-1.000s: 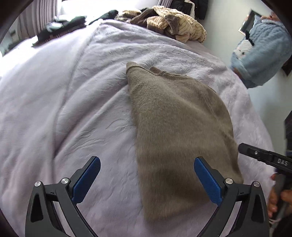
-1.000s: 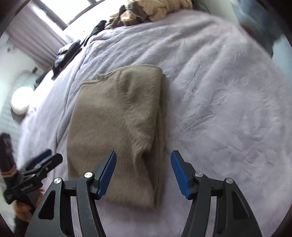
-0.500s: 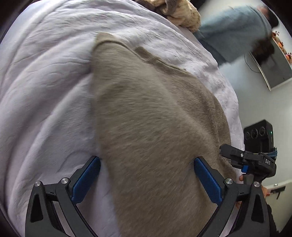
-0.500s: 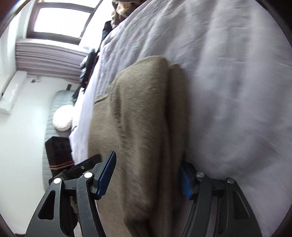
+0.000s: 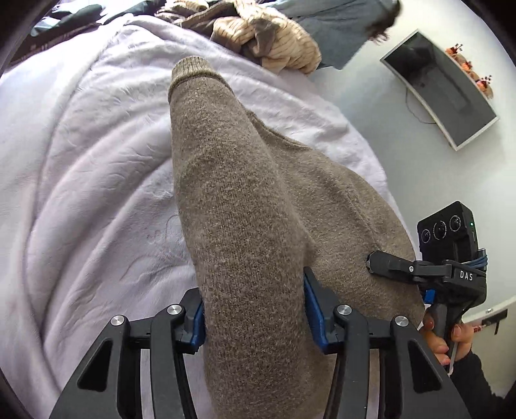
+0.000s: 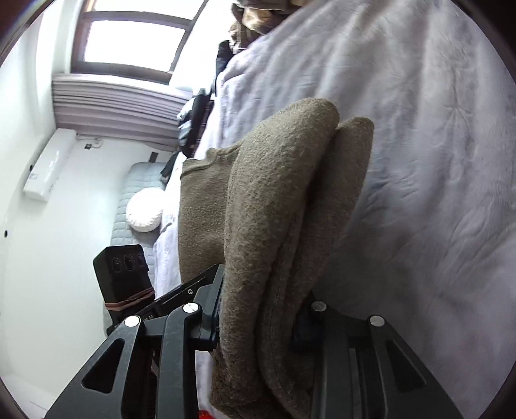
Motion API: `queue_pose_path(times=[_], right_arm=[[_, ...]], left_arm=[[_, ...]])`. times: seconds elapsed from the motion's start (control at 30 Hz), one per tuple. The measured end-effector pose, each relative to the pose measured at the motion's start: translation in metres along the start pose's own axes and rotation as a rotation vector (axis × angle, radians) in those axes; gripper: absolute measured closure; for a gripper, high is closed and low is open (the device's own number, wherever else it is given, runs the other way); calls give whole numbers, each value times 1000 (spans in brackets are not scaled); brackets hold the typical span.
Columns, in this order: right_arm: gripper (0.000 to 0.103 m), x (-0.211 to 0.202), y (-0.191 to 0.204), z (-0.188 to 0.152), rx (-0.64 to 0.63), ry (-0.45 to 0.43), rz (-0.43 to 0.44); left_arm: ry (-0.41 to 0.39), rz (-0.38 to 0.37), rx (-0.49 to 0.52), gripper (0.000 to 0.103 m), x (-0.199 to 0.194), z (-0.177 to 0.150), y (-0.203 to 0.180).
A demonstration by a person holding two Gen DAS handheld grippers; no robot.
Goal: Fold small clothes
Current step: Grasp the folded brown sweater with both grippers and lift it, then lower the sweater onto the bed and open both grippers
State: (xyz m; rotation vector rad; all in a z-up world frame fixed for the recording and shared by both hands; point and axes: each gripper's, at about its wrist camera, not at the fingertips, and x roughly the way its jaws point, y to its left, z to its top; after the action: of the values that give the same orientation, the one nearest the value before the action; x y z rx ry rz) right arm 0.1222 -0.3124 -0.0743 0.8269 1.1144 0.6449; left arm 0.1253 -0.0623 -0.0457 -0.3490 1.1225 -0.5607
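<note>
A folded taupe knitted sweater (image 5: pixel 245 206) lies on a pale lilac bedspread (image 5: pixel 80 167). My left gripper (image 5: pixel 253 309) is shut on the sweater's near left edge, with the thick fold bunched between its blue pads (image 5: pixel 311 299). My right gripper (image 6: pixel 261 309) is shut on the sweater's (image 6: pixel 283 199) near right edge, where several layers stack between its fingers. The right gripper also shows in the left wrist view (image 5: pixel 380 262) at the sweater's right side. The near hem is hidden under both grippers.
A heap of striped and dark clothes (image 5: pixel 267 42) lies at the far end of the bed. A person in a blue sweater (image 5: pixel 325 29) stands beyond it. A monitor (image 5: pixel 441 87) hangs on the white wall. A window (image 6: pixel 129 42) and a small couch with a white cushion (image 6: pixel 145 209) are at the left.
Both grippers moved in onto the sweater's near edge and closed on it. The gripped edge has risen off the bedspread and the cloth bunches up between the fingers.
</note>
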Motion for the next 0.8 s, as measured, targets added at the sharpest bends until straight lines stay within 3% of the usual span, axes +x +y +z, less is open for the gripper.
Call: queue_pose_path(times=[0.23, 0.47, 0.67, 0.8], right_arm=[[69, 5, 40, -45, -21, 32, 41], [69, 41, 42, -102, 3, 89, 56], [69, 81, 25, -118, 34, 136, -50], [64, 69, 29, -116, -5, 104, -141]], left_arm=[[-39, 31, 10, 52, -65, -39, -2], [-48, 77, -43, 52, -97, -106, 31], [-17, 114, -142, 52, -84, -149, 71], [-85, 127, -149, 51, -106, -165, 80]])
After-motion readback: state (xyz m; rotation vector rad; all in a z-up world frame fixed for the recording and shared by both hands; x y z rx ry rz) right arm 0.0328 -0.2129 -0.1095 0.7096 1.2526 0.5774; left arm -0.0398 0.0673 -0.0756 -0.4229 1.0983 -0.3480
